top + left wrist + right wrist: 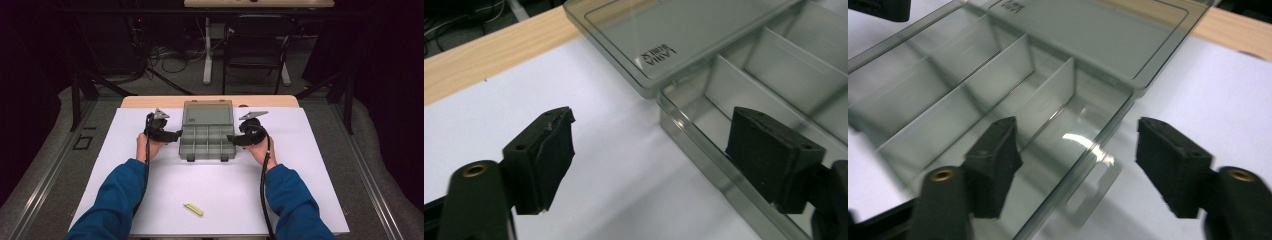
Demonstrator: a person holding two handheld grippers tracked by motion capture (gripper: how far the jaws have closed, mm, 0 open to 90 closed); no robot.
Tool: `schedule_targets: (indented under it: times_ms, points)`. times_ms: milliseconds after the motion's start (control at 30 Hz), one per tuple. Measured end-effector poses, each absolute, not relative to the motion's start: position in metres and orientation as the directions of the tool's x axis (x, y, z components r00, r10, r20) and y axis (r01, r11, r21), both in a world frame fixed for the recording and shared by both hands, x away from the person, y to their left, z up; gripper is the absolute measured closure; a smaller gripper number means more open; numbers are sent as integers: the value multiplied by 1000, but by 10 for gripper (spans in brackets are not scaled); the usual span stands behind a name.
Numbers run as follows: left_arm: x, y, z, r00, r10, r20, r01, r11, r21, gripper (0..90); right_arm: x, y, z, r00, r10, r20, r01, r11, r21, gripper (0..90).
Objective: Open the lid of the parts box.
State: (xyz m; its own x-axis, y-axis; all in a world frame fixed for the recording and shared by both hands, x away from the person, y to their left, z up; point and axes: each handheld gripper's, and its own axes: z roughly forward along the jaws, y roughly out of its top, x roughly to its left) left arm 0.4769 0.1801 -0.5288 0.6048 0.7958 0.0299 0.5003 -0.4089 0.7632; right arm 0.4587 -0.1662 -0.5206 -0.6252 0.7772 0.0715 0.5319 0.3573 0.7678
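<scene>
White-covered table (150, 200) in a dark room: an open, empty-looking compartment box (207, 142) lies centred, flanked by the left gripper (176, 134) and right gripper (231, 138), both wide and holding nothing; judged step: approach, next bracing the box.

Bright white table (300, 165), dark surroundings; glare on the blurred box (1083, 145).

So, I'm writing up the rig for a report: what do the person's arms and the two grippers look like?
Both arms wear blue long sleeves. The left gripper and right gripper are black, each with a grey three-cornered plate on top and a black cable trailing back along the forearm. Up close, each has two blocky black jaws with matte pads and a brass-coloured eyelet at the base.
</scene>
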Motion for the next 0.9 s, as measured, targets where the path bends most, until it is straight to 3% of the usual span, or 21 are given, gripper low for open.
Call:
schedule_targets:
  times_ms: [267,900]
  points:
    - [443,184,-529,632,771,71,458,-446,769,134,428,-170,-522,-661,749,49,508,399,763,162]
    - [366,195,-543,642,756,130,426,-493,759,41,384,-172,-539,-720,694,10,480,487,729,10]
